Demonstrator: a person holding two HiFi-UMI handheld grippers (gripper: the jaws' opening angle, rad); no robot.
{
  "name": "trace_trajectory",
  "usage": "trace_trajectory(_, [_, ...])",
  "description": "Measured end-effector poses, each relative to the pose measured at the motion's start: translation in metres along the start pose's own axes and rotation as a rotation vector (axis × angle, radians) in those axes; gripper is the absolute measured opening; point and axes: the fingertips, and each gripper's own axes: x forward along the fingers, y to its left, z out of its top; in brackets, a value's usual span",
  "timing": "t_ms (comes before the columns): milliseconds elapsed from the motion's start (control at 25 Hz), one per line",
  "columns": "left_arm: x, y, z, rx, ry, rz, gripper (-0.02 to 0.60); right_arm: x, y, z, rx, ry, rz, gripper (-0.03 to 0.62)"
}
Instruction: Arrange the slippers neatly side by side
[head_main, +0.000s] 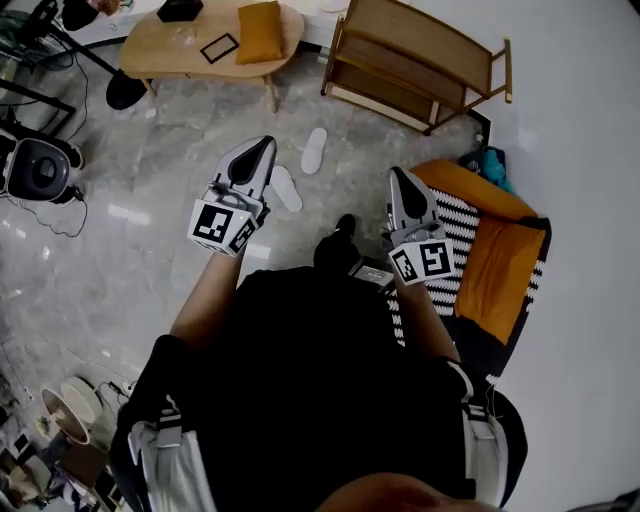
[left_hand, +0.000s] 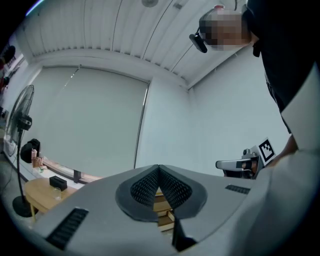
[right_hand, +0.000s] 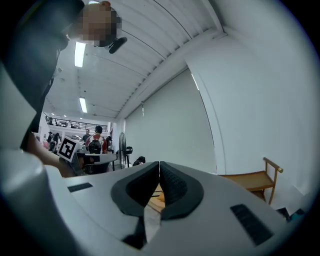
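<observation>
Standing on the grey marble floor (head_main: 150, 250), the person holds both tools out level in front of the body, and neither touches anything. The left gripper (head_main: 267, 143) is clenched, its ribbed pads meeting at the tips with nothing between them. The right gripper (head_main: 395, 176) is likewise closed and empty. Two white slippers lie ahead on the floor, apart from each other and pointing different ways. The near slipper (head_main: 287, 190) sits just beside the left gripper in the head view, partly hidden behind it. The far slipper (head_main: 314, 150) lies a little further out, toward the wooden rack (head_main: 420, 50). A low wooden table (head_main: 160, 50) with an orange cushion (head_main: 260, 30) on it stands beyond them on the left. A black-and-white striped mat (head_main: 465, 230) lies under the right gripper.
</observation>
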Motion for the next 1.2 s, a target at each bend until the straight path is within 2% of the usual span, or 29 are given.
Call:
trace_trajectory(360, [0.049,0.023,-0.010,0.040,0.035,0.268,0.014,0.073,-0.084,-0.020,0.030,0.064,0.245,0.031])
trace_trajectory(600, [0.049,0.049,-0.023,0.025,0.062,0.403,0.014,0.122,-0.102,-0.048,0.026,0.103,0.379,0.031])
trace_trajectory(720, [0.047,0.064,-0.033,0.043,0.068,0.428,0.014,0.147,-0.094,-0.064,0.019,0.113,0.454,0.031])
trace_trajectory(840, [0.048,0.080,-0.055,0.033,0.091,0.444,0.014,0.168,-0.093,-0.085,0.064,0.116,0.496,0.031])
trace_trajectory(1000, [0.059,0.095,-0.100,0.024,0.133,0.413,0.014,0.191,-0.104,-0.130,0.092,0.146,0.488,0.032])
trace_trajectory(1200, [0.059,0.117,-0.167,-0.004,0.191,0.333,0.014,0.204,-0.098,-0.206,0.095,0.239,0.450,0.032])
